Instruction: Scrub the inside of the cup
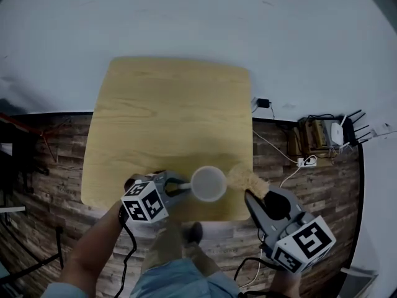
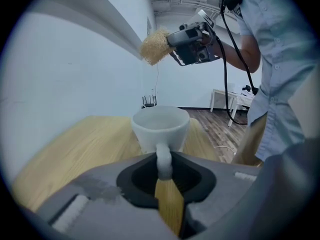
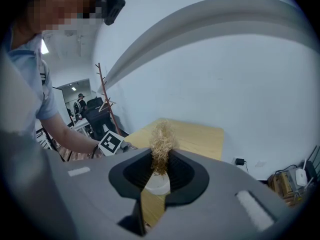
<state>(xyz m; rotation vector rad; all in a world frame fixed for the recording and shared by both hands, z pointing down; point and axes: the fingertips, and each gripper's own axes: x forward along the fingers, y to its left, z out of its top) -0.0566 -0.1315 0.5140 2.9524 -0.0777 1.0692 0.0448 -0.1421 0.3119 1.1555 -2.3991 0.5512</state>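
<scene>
The right gripper (image 3: pixel 161 160) is pinching a tuft of tan, wiry scrubbing pad (image 3: pixel 161 140). Its jaws are closed on the lower part of the pad, and the loose fibres stick out past the tips. The pad hangs in the air, above the white cup (image 1: pixel 208 184) and a little off to its right, clear of the rim. In the right gripper view the cup's mouth shows below, through the gap under the jaws.

The left gripper (image 2: pixel 164 170) is closed on the cup's handle (image 2: pixel 163 158), which sits upright between its pads. The cup stands upright near the front edge of the wooden table (image 1: pixel 167 110), and whether its base rests fully on the table cannot be told.

The step in hand looks like bringing the pad down into the cup:
- Line the tuft up over the middle of the mouth first, then lower it straight, so the jaws clear the rim.
- Keep the left grip firm on the handle, because the cup is light, close to the table edge, and likely to twist or tip once the pad drags along the inner wall.
- Press lightly and work around the wall, then the bottom.
</scene>
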